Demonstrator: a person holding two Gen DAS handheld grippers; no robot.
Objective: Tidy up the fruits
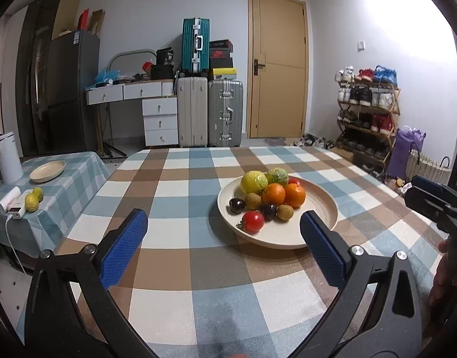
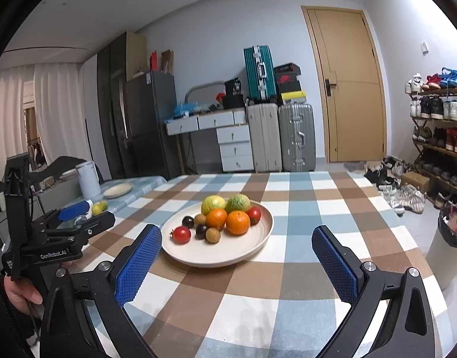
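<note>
A cream plate (image 1: 317, 205) (image 2: 258, 238) on the checked table holds several fruits: two oranges (image 1: 283, 194) (image 2: 228, 220), a yellow citrus (image 1: 253, 181) (image 2: 213, 204), a green one (image 1: 277, 175) (image 2: 238, 203), tomatoes (image 1: 253, 221) (image 2: 181, 234), dark plums (image 1: 236, 205) and brown kiwis (image 1: 285, 211). My left gripper (image 1: 224, 229) is open and empty, short of the plate's near rim. My right gripper (image 2: 237, 246) is open and empty, its fingers either side of the plate's near edge. The left gripper also shows in the right wrist view (image 2: 67, 220).
A lower side table (image 1: 73, 179) at the left carries an empty cream plate (image 1: 48, 171) (image 2: 118, 190), two yellow-green citrus (image 1: 34, 199) (image 2: 98, 207), a white kettle (image 1: 8, 156) and a charger. Suitcases, drawers and a shoe rack (image 1: 368, 110) stand beyond the table.
</note>
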